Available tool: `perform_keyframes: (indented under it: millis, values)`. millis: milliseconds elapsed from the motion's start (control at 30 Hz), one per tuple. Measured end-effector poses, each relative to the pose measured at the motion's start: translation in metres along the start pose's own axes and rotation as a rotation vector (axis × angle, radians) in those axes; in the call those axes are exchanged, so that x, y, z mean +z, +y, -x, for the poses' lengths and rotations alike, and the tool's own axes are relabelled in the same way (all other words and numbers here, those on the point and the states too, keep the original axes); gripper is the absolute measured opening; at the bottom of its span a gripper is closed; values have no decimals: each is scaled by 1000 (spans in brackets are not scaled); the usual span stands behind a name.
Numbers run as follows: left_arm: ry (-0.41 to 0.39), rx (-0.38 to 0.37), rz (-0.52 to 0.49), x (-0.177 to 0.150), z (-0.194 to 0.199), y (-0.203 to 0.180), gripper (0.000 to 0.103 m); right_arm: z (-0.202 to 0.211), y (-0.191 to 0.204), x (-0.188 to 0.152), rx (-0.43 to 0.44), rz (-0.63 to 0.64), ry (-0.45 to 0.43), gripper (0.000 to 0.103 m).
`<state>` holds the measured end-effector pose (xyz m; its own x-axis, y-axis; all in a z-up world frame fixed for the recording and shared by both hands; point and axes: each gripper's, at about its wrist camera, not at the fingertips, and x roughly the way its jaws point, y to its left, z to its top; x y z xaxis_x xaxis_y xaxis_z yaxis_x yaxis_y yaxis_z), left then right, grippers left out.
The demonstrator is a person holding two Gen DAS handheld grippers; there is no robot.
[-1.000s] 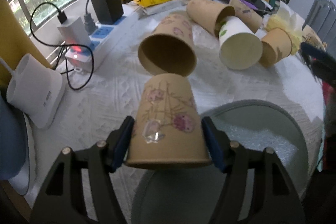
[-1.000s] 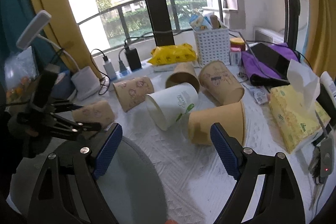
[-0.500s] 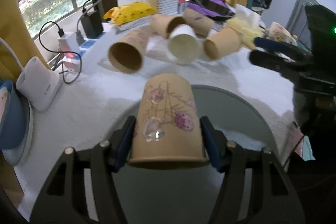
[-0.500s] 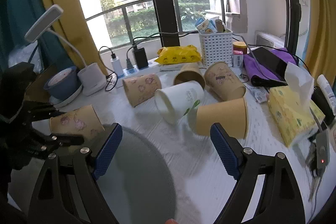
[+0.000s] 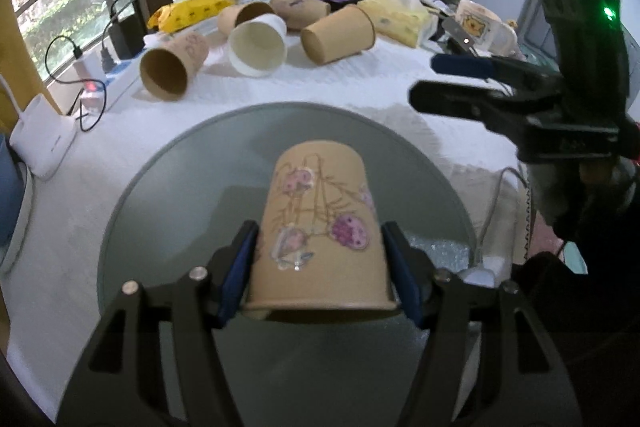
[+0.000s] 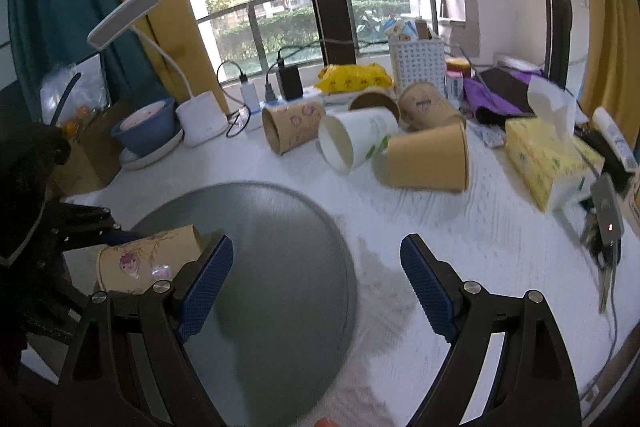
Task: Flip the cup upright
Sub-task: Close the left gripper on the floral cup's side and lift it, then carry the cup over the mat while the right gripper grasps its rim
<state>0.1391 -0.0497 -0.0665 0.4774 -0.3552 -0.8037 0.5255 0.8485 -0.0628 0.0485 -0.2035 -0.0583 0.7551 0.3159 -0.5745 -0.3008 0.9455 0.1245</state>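
- A brown paper cup with pink flower prints is pinched between the blue pads of the left hand-held gripper, held on its side above a round grey mat, its closed base pointing away.
- The grip sits on the cup's wider part, close to the rim.
- The cup looks light, thin-walled and easy to crush; a gentle squeeze on opposite sides of the wall seems the safest hold.
- The right hand-held gripper hangs wide open and empty over the mat's right side.
- On the white worktop farther off, five more paper cups lie tipped over, among them a white cup.
- Beyond them stand a white basket, a yellow tissue box, and a power strip at far left.
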Motion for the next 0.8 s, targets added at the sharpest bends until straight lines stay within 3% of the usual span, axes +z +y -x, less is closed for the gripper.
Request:
perform_keyframes:
  millis: [133,400,633,800]
  values:
    - [-18,-15,25,-6,4,-1,76,1,2,-3,19,20,14,88]
    - [-45,-23,77,-12,11,5,76,-6,13,1,51,116,49,88]
    - [-124,-17,148,-27,38,10,76,-15,45,13,134,346,94,88]
    - [-190,28,258,-56,64,23,76,-26,81,14,263,593,154,88]
